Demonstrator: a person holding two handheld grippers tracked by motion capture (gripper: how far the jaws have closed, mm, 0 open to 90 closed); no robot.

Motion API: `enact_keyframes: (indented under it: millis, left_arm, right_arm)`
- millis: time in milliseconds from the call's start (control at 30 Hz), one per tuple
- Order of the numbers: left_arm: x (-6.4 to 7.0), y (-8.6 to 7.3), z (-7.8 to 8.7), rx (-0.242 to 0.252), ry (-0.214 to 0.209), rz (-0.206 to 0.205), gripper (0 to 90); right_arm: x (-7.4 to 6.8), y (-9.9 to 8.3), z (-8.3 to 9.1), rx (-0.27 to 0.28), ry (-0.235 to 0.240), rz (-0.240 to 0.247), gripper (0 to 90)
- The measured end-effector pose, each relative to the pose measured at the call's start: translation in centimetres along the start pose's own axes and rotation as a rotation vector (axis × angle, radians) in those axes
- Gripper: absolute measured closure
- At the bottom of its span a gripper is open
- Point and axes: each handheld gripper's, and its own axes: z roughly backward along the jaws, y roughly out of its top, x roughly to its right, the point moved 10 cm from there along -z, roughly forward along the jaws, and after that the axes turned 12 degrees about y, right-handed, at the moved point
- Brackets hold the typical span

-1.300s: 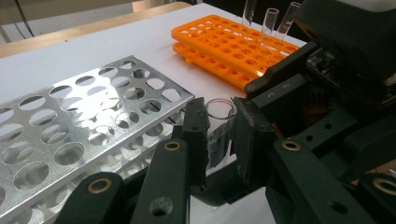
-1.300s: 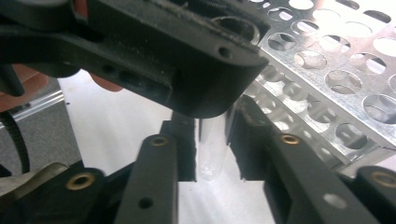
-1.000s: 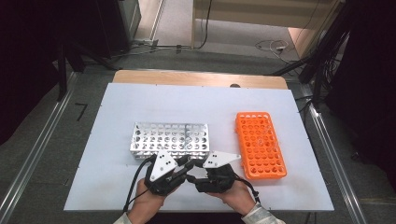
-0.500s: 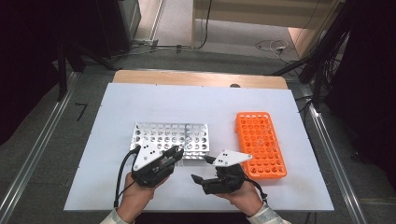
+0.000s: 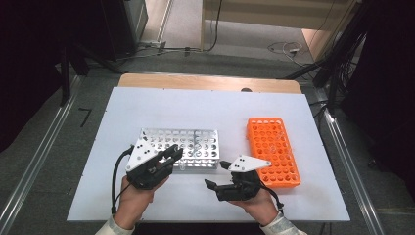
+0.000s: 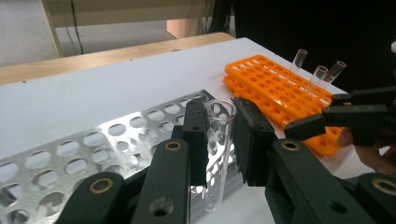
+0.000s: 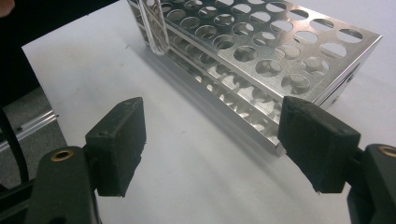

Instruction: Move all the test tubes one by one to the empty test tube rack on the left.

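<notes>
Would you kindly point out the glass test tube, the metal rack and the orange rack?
glass test tube [image 6: 215,154], left gripper view, on its clear wall.
metal rack [image 5: 195,139], high view, on its perforated top plate.
orange rack [image 5: 274,147], high view, on its top face.

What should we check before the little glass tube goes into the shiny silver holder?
1. Grip on the glass tube: it sits between the jaws of the left gripper, pads on both sides. Ok.
2. Tube upright: near vertical, open end up. Ok.
3. Tube above a hole: its bottom hangs beside the front edge of the silver rack, not above a hole. Not ok.
4. Free holes: many holes near the tube look empty. Ok.
5. Right gripper out of the way: jaws wide open, holding nothing, low in front of the rack. Ok.
6. Orange rack: stands apart to the side, with three tubes in it. Ok.
</notes>
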Motion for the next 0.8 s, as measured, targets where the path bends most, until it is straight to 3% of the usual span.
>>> enact_keyframes:
  millis: [300, 800]
  left_arm:
    - [-2.5, 0.8, 0.4, 0.013, 0.053, 0.044, 75.2]
    - [-5.4, 1.2, 0.5, 0.021, 0.130, 0.070, 75.3]
  right_arm:
    - [0.0, 0.0, -0.1, 0.000, -0.001, -0.009, 22.3]
    - [0.1, 0.0, 0.0, 0.004, 0.003, -0.015, 22.2]
